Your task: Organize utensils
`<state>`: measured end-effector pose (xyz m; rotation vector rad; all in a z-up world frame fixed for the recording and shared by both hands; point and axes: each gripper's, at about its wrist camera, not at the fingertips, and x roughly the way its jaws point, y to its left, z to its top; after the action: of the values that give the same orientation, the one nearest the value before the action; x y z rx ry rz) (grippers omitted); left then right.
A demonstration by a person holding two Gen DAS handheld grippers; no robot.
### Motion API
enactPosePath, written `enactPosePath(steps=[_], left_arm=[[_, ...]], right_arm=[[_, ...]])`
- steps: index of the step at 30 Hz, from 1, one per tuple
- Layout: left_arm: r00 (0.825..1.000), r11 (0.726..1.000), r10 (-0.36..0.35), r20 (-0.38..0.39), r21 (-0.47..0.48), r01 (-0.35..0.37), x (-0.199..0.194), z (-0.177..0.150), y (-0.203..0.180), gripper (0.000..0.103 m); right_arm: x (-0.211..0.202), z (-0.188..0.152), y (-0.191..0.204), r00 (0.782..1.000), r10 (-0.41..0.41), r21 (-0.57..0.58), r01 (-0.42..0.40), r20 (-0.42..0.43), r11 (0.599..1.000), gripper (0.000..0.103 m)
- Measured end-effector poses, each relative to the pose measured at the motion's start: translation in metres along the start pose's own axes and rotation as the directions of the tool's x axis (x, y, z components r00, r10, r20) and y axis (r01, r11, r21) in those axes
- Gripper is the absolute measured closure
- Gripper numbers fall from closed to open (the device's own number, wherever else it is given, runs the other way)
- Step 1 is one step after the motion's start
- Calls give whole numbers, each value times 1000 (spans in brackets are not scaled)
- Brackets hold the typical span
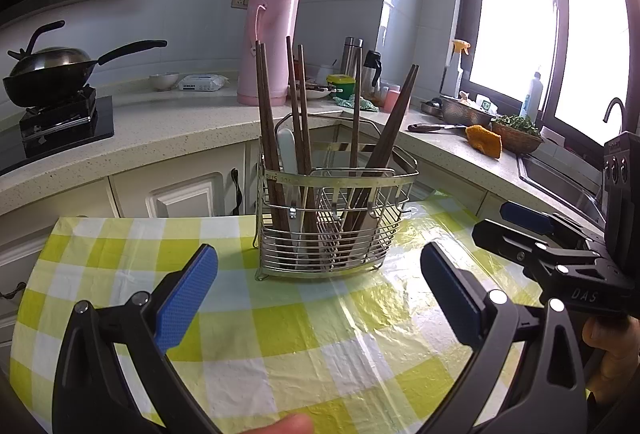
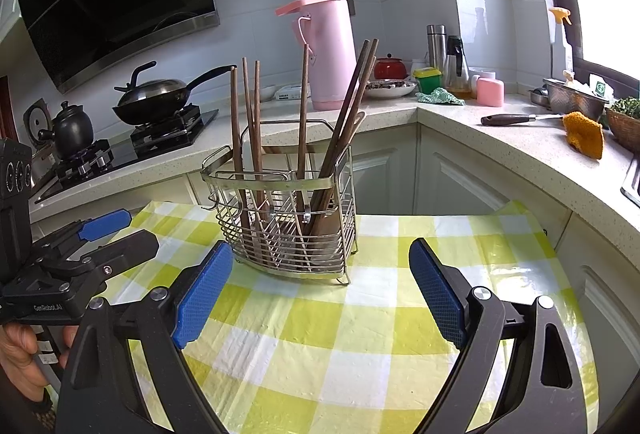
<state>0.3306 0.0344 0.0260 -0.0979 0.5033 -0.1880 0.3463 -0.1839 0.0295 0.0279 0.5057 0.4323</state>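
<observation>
A steel wire utensil basket (image 1: 384, 174) stands on a table with a green and white checked cloth (image 1: 280, 346). Several brown wooden chopsticks (image 1: 266, 122) and a white-handled utensil (image 1: 289, 154) stand upright or leaning in it. My left gripper (image 1: 320, 298) is open and empty, just in front of the basket. The right gripper (image 1: 500, 222) shows at the right of that view. In the right wrist view the basket (image 2: 224, 172) with its chopsticks (image 2: 348, 114) stands ahead of my right gripper (image 2: 320, 290), which is open and empty. The left gripper (image 2: 120, 230) shows at the left there.
An L-shaped counter (image 2: 520, 146) runs behind the table, with a pink thermos (image 2: 332, 46), a wok (image 2: 152, 98) on the stove, a black kettle (image 2: 74, 130), bottles, an orange cloth (image 2: 584, 134) and a knife (image 2: 516, 119). A sink (image 1: 560, 178) is at the right.
</observation>
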Motion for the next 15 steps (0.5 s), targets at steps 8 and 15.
enactPosePath(steps=[8, 15], left_arm=[[1000, 1000, -11, -4, 4, 11, 2, 0, 0, 5], [999, 997, -42, 0, 61, 42, 3, -4, -9, 5]], right_arm=[[0, 0, 0, 1000, 3, 1, -3, -1, 1000, 19], [1, 0, 0, 1000, 7, 3, -7, -3, 1000, 19]])
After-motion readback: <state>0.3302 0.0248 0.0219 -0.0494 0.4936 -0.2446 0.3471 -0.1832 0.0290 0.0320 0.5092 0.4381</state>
